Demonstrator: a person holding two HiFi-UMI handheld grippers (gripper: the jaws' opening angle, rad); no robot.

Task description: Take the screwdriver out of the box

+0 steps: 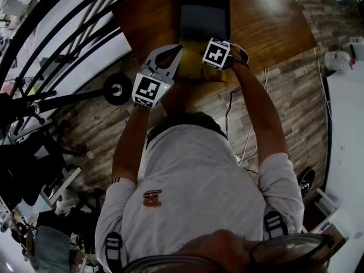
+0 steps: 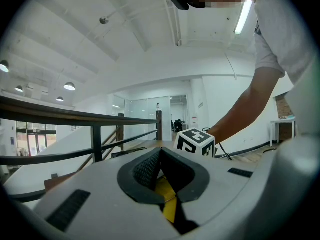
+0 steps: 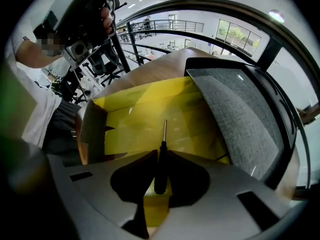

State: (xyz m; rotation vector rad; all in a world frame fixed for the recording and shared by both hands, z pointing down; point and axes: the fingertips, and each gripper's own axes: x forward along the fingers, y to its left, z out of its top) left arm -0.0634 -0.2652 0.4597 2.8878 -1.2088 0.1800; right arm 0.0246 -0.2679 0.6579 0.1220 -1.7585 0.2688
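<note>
A screwdriver [image 3: 161, 166] with a black handle and a thin steel shaft stands between the jaws of my right gripper [image 3: 160, 153], which is shut on the handle. It points steeply down into the yellow box [image 3: 130, 119], and the shaft reaches out over the box floor. The box's open lid [image 3: 235, 109] has a grey lining. In the head view the right gripper's marker cube [image 1: 216, 54] sits over the box [image 1: 193, 38]. My left gripper [image 1: 177, 50] is held level at the box's left edge with its tips together [image 2: 160, 153]. A yellow strip shows low between its jaws, and I cannot tell whether it is pinched.
The box rests on a wooden table [image 1: 267, 21]. A black railing [image 1: 68, 33] runs along the left, close to the left gripper. A white cable [image 1: 247, 141] lies on the plank floor by the person's right side. A white surface [image 1: 347, 124] stands at the far right.
</note>
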